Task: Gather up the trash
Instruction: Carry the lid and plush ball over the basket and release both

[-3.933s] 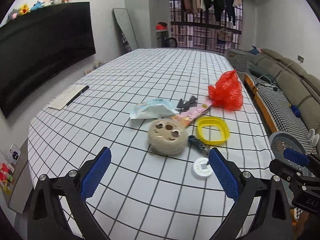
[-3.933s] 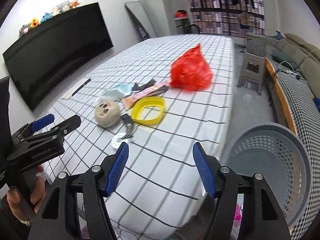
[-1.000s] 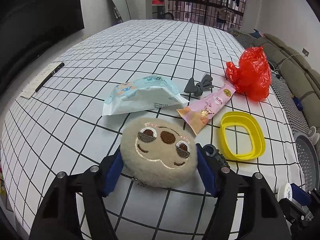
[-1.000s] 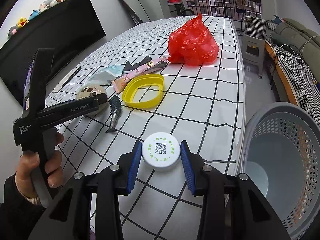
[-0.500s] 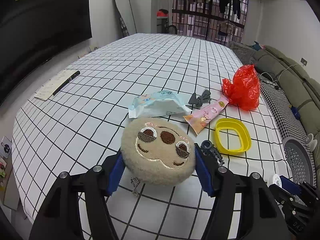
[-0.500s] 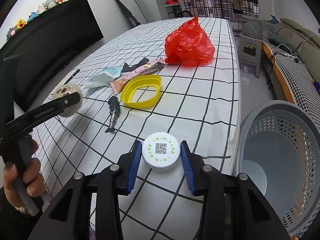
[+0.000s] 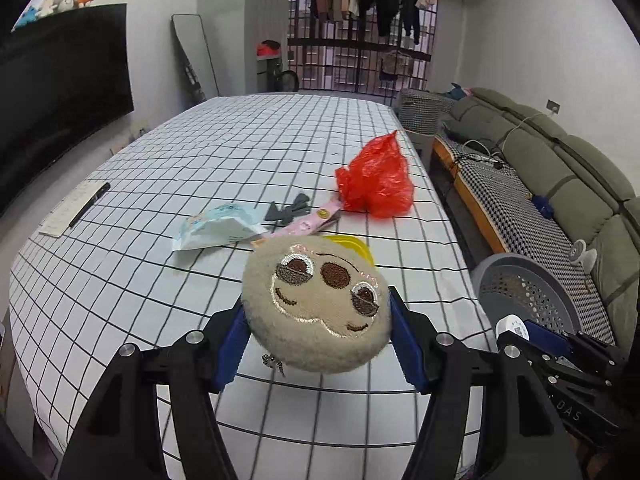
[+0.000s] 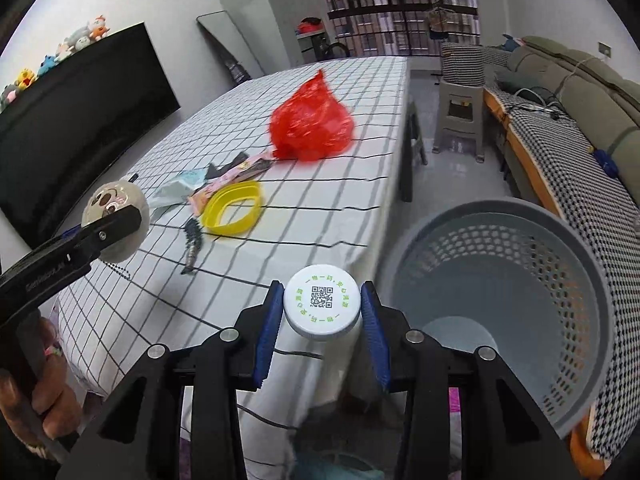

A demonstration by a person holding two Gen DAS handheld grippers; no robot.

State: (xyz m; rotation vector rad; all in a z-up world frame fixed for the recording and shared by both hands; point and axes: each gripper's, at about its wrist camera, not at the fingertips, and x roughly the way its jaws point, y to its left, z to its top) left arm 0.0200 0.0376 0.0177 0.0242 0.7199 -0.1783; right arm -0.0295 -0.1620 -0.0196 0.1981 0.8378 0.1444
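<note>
Two things are off the table right now, one in each gripper. The right gripper [image 8: 322, 322] has its jaws closed on a white cap [image 8: 321, 305] with a QR code sticker, face toward the camera, sitting bottom centre of the right wrist view. The left gripper [image 7: 316, 330] is clamped on a round plush toy [image 7: 318, 306] with a stitched face, held up above the checked tablecloth [image 7: 224, 152] in the lower middle of its frame.

What matters for the drop: the grey basket [image 8: 504, 304] fills the lower right of the right view, just to the right of the cap and below it, next to the table edge. So the right hand looks way closer; I'd guess a short swing right and the cap goes in. The plush has farther to go, since in the left view the basket [image 7: 520, 280] is off at the right edge. The cap is round, so no real long axis to worry about.

Basket looks empty from here, just the pale bottom showing through the mesh walls.

Lying on the table: a red plastic bag [image 8: 310, 124] up centre, a yellow ring [image 8: 234, 208], a pink wrapper [image 7: 304, 224], a pale blue packet [image 7: 218, 230], a grey bow [image 7: 290, 208] and a dark clip [image 8: 193, 246].
</note>
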